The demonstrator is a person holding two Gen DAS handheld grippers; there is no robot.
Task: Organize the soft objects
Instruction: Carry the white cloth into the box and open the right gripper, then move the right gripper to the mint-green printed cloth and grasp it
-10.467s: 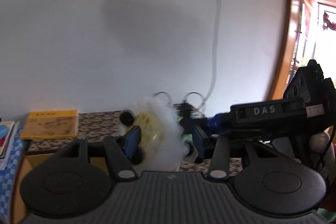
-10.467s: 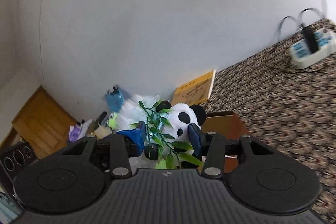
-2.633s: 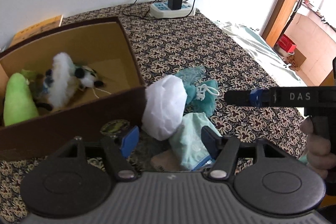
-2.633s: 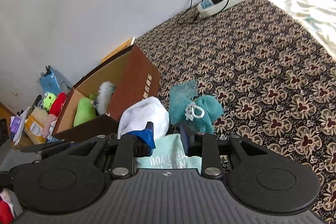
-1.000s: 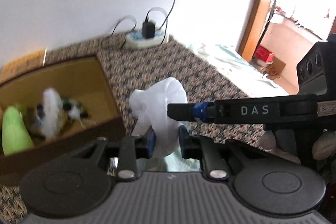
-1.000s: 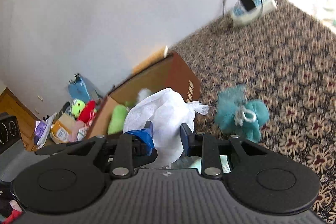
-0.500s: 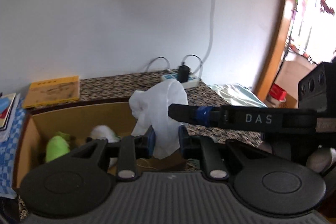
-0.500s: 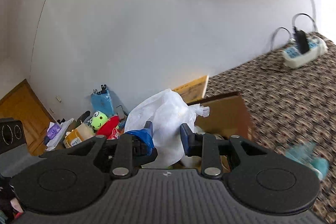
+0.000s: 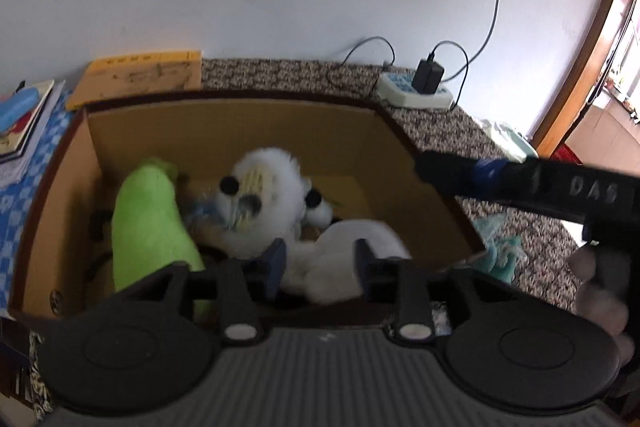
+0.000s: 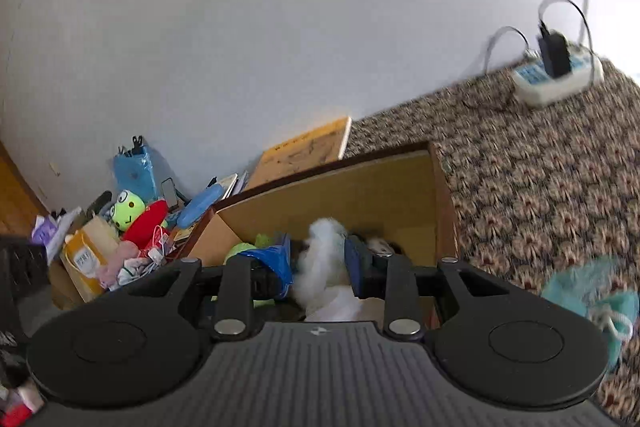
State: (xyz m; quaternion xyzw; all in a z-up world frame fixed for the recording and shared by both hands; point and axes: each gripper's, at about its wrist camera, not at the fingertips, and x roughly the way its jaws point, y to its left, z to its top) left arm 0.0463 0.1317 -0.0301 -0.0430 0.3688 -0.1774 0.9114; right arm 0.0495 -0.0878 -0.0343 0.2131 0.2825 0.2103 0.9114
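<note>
L tongs (image 9: 318,265) opening over cardboard box (image 9: 432,171), white cloth (image 9: 344,255) loose betw pads, lying in box lower centre. R tongs (image 10: 318,261) nearly closed, white cloth betw pads; grip unclear. Green plush (image 9: 148,219) left, panda toy (image 9: 264,199) centre. Teal pouch (image 10: 592,291) lower right on patterned cover. Power strip (image 9: 416,95) upper right.

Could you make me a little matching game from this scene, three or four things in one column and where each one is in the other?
Things:
1. green plush
2. power strip
3. teal cloth
4. yellow book

Places:
A. on the patterned cover, outside the box to the right
B. inside the cardboard box, left side
C. by the wall behind the box
D. by the wall, with a black charger plugged in

Pairs: 1-B, 2-D, 3-A, 4-C
</note>
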